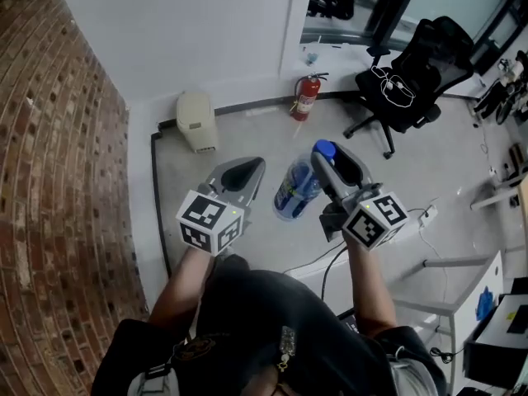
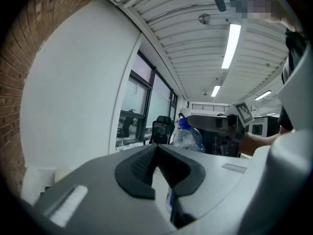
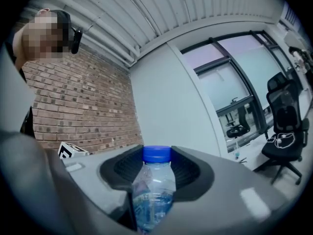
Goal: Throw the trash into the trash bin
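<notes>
The clear plastic water bottle [image 1: 295,190] hangs above the floor [image 1: 247,134], clamped in the right hand-held gripper [image 1: 328,160] with its blue cap [image 1: 324,148] at the jaw tips. The left hand-held gripper [image 1: 246,172] is clenched on nothing, pads meeting. The beige trash bin [image 1: 196,120] stands by the white wall [image 1: 181,31], well ahead and leftward. Best to bring the bottle directly over the bin, use the free gripper if the lid needs moving, and release only above the opening.
</notes>
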